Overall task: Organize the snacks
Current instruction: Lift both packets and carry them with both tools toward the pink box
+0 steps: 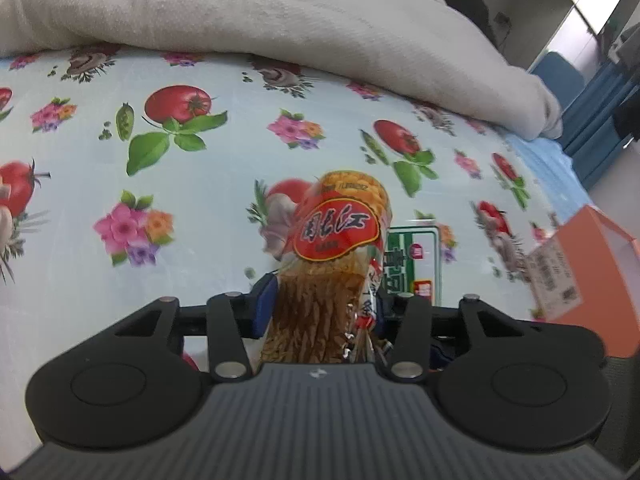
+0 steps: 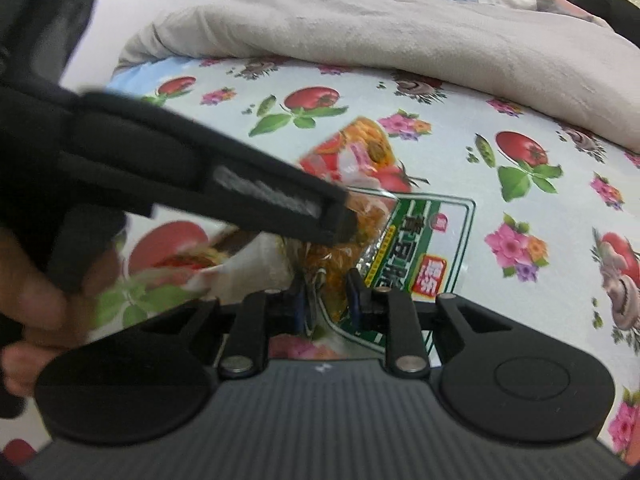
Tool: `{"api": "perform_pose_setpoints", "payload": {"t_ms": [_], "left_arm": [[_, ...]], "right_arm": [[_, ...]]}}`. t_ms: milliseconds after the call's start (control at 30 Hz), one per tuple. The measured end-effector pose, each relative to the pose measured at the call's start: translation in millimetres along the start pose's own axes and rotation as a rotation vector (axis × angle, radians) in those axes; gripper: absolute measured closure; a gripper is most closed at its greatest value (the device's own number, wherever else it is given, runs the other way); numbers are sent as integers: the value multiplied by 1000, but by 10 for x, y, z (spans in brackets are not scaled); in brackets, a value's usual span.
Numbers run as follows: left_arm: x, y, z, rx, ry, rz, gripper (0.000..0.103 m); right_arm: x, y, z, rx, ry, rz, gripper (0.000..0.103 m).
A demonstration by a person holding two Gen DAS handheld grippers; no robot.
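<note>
Both tools on one snack pack.
I see left tool (image 1: 320, 300) and right tool (image 2: 326, 294) each pinching pack (image 1: 340, 220), lifted clear of green pack (image 2: 424, 248), lower centre.

Place: you are working in a home bedroom.
Evidence: bed (image 1: 240, 128) under fruit-and-flower sheet; rumpled grey blanket (image 1: 280, 12).

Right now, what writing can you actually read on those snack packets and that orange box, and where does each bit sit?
"江": last big character on the red oval label of the clear snack packet; the characters before it are too distorted to be sure.
Green-framed packet: large green characters and a red badge, too blurred to read.
Orange box: white label with small print and a code square, too small to read.
</note>
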State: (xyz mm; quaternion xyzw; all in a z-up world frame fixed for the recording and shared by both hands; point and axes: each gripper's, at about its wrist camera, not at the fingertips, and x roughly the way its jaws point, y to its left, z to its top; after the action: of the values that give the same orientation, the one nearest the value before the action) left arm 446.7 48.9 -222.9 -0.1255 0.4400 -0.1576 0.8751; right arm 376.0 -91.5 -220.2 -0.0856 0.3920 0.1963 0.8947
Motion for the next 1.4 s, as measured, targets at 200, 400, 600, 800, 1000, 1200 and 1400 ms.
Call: {"api": "perform_pose_setpoints", "payload": {"t_ms": [200, 400, 600, 800, 1000, 1200, 1400], "left_arm": [[-248, -53, -156, -28, -30, -11, 93], [-392, 11, -304, -70, -42, 2, 96], [-567, -119, -429, -59, -55, 34, 96], [-746, -273, -490, -52, -69, 54, 96], [-943, -402, -523, -67, -84, 68, 96], [-1154, -597, -537, -40, -103, 75, 96], [-1317, -750, -642, -41, -106, 58, 96]], "right_arm": [[-109, -3, -140, 12, 20, -84, 79], [-295, -151, -275, 88, 24, -115, 79], [-520, -228, -357, 118, 21, -145, 80], [-806, -295, -371, 186, -15, -156, 80], [-1058, -335, -349, 197, -54, -176, 80], [-1295, -369, -363, 212, -60, -196, 86], [-1419, -361, -510, 240, -53, -183, 90]]}}
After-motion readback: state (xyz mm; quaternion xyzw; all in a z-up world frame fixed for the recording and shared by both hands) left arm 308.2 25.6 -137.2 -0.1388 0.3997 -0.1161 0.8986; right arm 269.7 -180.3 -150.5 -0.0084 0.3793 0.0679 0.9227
